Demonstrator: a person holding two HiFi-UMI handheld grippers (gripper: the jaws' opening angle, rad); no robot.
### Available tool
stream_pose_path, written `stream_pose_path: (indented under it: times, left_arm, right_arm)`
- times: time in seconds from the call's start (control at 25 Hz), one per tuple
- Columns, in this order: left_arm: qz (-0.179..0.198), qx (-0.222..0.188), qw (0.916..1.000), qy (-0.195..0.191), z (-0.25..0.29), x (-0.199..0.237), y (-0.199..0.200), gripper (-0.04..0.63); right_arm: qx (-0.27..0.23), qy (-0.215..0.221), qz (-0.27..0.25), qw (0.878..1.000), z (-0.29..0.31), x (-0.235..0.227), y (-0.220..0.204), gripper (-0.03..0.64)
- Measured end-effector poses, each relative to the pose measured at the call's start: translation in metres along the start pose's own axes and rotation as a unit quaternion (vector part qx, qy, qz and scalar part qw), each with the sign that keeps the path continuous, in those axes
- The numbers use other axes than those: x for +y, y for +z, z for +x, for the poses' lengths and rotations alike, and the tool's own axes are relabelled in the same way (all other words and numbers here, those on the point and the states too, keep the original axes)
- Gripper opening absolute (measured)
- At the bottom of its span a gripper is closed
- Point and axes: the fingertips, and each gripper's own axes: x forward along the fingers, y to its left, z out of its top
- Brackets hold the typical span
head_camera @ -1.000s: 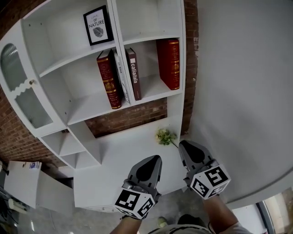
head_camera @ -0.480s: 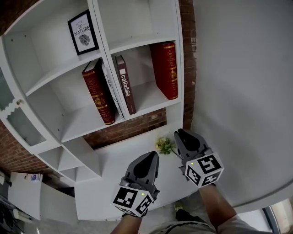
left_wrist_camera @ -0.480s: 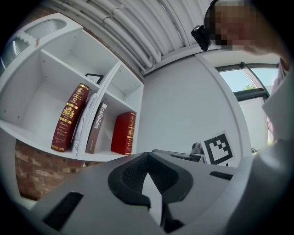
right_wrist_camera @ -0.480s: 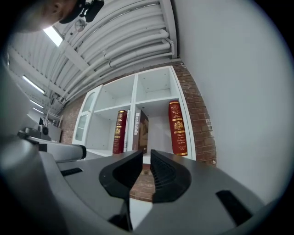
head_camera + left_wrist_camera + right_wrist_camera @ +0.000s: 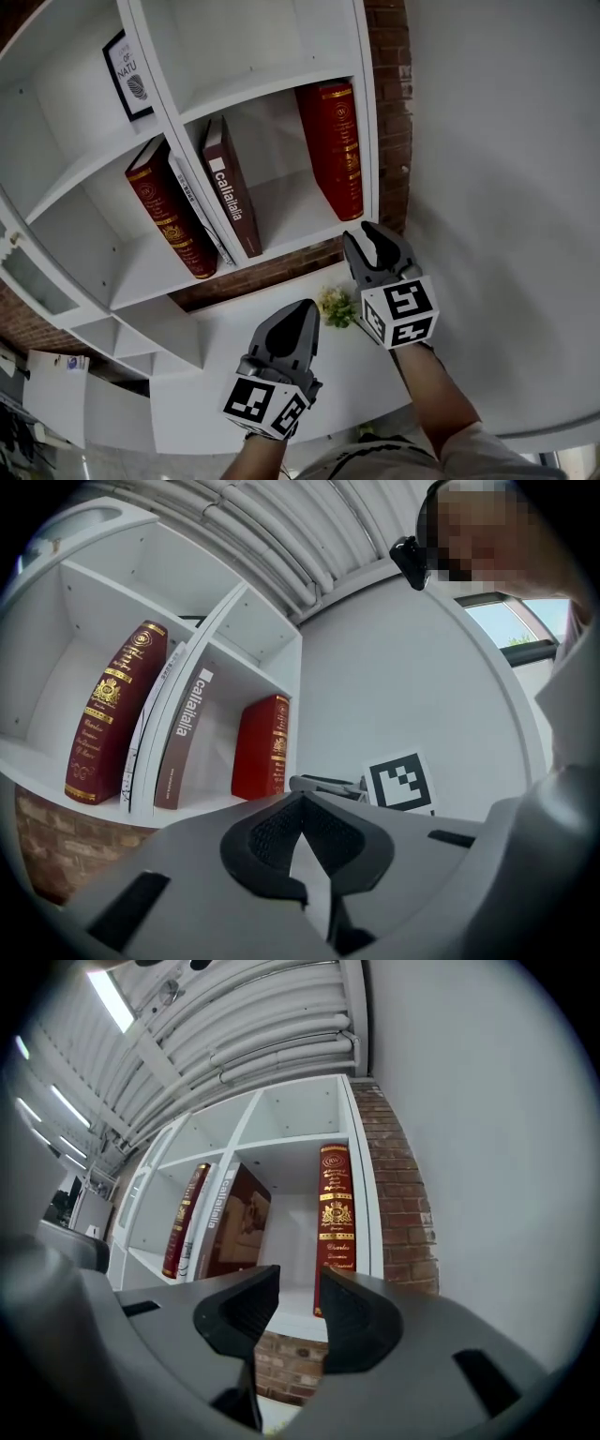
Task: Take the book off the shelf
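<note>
A tall red book point(image 5: 333, 150) stands upright at the right side of the shelf's right compartment; it also shows ahead in the right gripper view point(image 5: 335, 1227). My right gripper point(image 5: 367, 236) is just below that book's shelf board. Its jaws are opening, with a small gap and nothing between them point(image 5: 298, 1283). A brown book point(image 5: 230, 192) leans in the same compartment. A dark red book point(image 5: 169, 211) and a thin white book point(image 5: 202, 211) lean in the left compartment. My left gripper point(image 5: 298, 314) hangs lower, shut and empty point(image 5: 298, 808).
A small green plant point(image 5: 336, 305) sits on the white ledge point(image 5: 234, 356) between the two grippers. A framed picture point(image 5: 127, 75) stands on an upper shelf. A brick strip point(image 5: 389, 94) and a plain white wall point(image 5: 506, 187) lie right of the shelf.
The right gripper has risen toward the red book's shelf and its jaws have parted. The left gripper has moved up slightly. The shelf has shifted left in the head view.
</note>
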Motion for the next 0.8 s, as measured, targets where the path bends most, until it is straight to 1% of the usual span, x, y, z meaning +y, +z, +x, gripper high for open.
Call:
stream_pose_path:
  times: [0.32,0.44,0.72,0.8]
  left_arm:
    - [0.009,0.003,0.9997,0.021,0.037,0.015,-0.005,0.011]
    - [0.009,0.006,0.9996,0.028,0.048,0.02,-0.007,0.011]
    - [0.01,0.018,0.9989,0.041,0.064,0.033,-0.019,0.011]
    - [0.01,0.02,0.9987,0.045,0.066,0.036,-0.021,0.011]
  right_arm:
    - [0.011,-0.005,-0.022,1.0,0.047,-0.027,-0.016,0.144]
    - [0.013,-0.014,-0.036,0.999,0.058,-0.033,-0.019,0.157]
    - [0.013,0.0,-0.051,0.999,0.072,-0.021,-0.017,0.173]
    - [0.013,0.007,-0.046,0.999,0.076,-0.019,-0.017,0.176]
